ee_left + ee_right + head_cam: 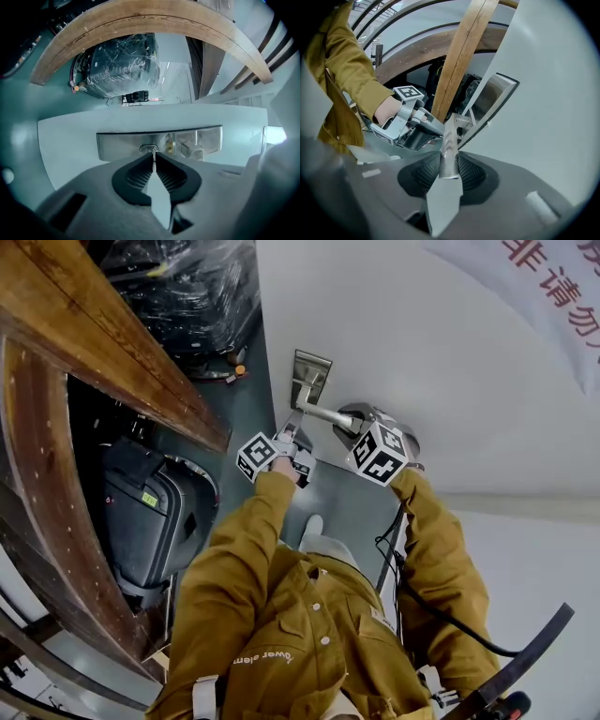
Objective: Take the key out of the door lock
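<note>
The white door (450, 362) carries a metal lock plate (312, 367) with a lever handle (323, 413). In the left gripper view the plate (122, 143) runs across the middle, and a thin key (152, 151) sticks out of its keyhole, seen edge-on. My left gripper (153, 157) has its ribbed black pads pressed together on that key. My right gripper (450, 157) is shut on the lever handle (450, 138), which stands between its pads. In the head view the left gripper (292, 430) sits just left of the right gripper (345, 425), both below the plate.
A curved wooden beam (103, 343) runs down the left, close to the door's edge. Behind it stand a plastic-wrapped dark machine (183, 287) and a black case (150, 521). A black cable (441, 610) hangs by the person's right sleeve. A banner with red print (553, 287) hangs at top right.
</note>
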`<act>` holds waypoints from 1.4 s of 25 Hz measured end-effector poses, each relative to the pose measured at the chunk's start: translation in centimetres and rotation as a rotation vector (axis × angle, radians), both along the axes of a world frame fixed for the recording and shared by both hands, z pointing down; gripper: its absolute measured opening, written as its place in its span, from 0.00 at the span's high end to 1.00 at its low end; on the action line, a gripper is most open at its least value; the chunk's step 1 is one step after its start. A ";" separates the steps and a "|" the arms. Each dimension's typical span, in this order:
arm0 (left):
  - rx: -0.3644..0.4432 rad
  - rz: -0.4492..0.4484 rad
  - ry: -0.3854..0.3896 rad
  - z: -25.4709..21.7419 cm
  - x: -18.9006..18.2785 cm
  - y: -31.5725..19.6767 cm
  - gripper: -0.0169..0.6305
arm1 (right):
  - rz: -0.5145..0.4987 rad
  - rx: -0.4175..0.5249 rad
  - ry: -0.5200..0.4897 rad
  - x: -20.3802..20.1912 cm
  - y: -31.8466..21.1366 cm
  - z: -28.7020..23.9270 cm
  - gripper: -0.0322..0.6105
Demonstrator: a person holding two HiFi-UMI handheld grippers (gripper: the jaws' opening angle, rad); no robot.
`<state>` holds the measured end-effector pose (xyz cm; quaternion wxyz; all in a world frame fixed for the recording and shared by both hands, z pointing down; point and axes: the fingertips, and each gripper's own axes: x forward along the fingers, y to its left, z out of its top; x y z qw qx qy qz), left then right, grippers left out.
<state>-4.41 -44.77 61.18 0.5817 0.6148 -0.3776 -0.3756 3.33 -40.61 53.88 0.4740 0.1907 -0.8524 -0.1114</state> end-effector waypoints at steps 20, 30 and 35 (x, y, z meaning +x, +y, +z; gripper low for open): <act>0.069 0.076 -0.201 -8.0 -2.6 10.3 0.94 | 0.056 0.061 -0.025 0.1 0.8 -1.2 0.75; 0.617 0.122 -1.131 -21.1 -0.2 17.1 0.94 | 0.219 0.315 -0.679 1.3 7.6 -17.2 0.94; 0.743 0.091 -1.233 -24.2 2.3 18.5 0.94 | 0.438 0.201 -0.987 3.1 10.7 -17.1 0.94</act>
